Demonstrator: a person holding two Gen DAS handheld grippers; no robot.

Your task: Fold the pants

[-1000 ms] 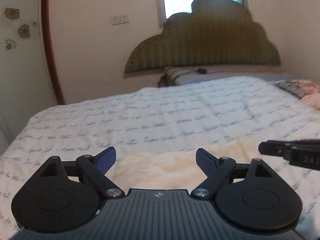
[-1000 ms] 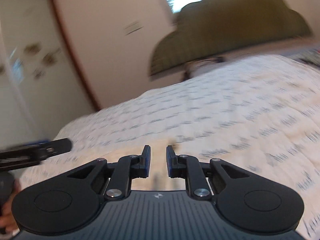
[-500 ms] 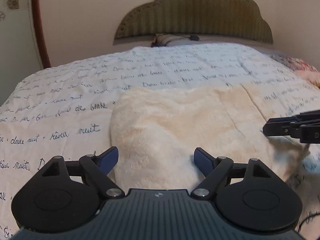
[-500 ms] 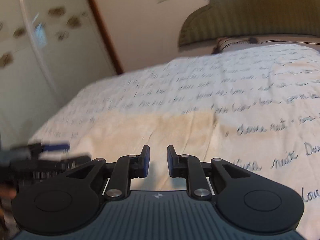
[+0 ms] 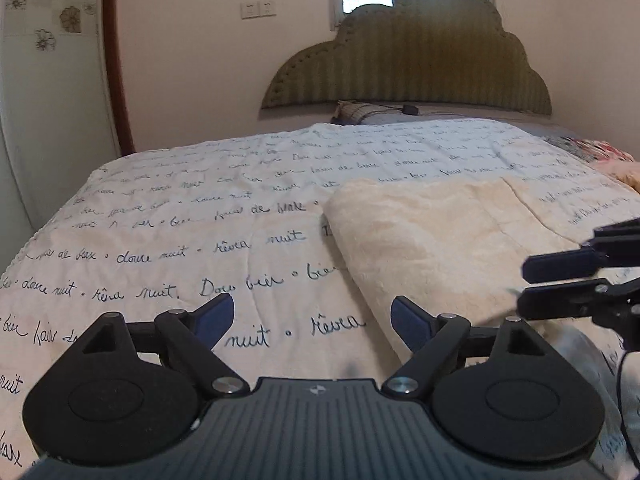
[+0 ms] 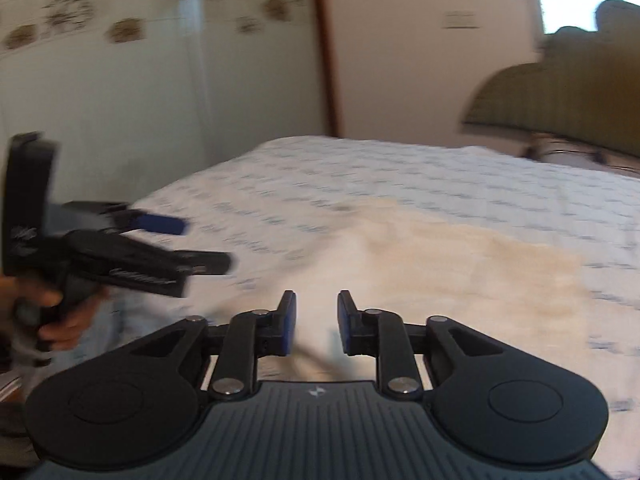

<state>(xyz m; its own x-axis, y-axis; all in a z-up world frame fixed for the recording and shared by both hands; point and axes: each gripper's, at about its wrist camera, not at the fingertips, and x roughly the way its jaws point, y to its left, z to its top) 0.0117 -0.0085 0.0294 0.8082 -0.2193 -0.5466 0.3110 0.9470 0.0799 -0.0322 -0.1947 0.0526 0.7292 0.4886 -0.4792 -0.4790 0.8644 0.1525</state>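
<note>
The cream fluffy pants [image 5: 440, 240] lie folded on the bedspread, ahead and to the right of my left gripper [image 5: 312, 308]. That gripper stands wide open over the bare bedspread, its right finger at the pants' near left edge. My right gripper [image 6: 317, 304] hovers over the near part of the pants [image 6: 460, 264]. Its jaws are opening, with a narrow gap and nothing between them. Each gripper shows in the other's view: the right gripper [image 5: 532, 284] at the right edge, the left gripper [image 6: 204, 242] at the left, held by a hand [image 6: 60, 320].
A white bedspread [image 5: 200, 220] printed with dark handwriting covers the bed. An olive scalloped headboard [image 5: 408, 68] and a pillow [image 5: 360, 114] sit at the far end. A pale wardrobe [image 5: 40, 120] stands to the left, and patterned bedding [image 5: 596, 150] lies at the far right.
Both grippers swung to the left, so the pants now lie right of the left gripper. The right gripper's jaws have parted from nearly shut, and its view has levelled out.
</note>
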